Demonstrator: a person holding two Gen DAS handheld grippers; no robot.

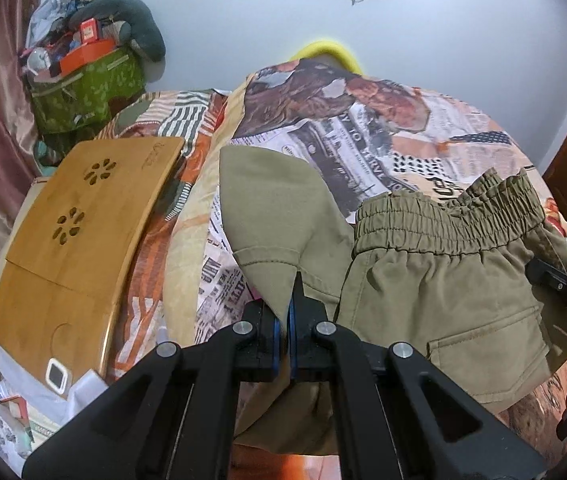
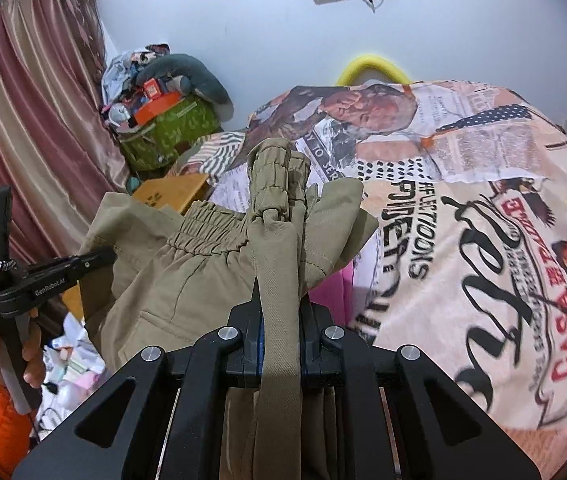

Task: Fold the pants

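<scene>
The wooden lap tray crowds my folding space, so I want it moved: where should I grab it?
Grip the wooden lap tray by its long right edge, coming from the pants side: it lies flat, and that thin edge is bare.

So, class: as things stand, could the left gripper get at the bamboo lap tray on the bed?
Probably not yet. The left gripper is shut on the khaki pants, so it is occupied. The bamboo lap tray lies uncovered off to its side; nothing blocks the path.

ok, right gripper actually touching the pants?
Touching. The right wrist view shows the right gripper with its jaws clamped on a bunched fold of the khaki pants.
</scene>
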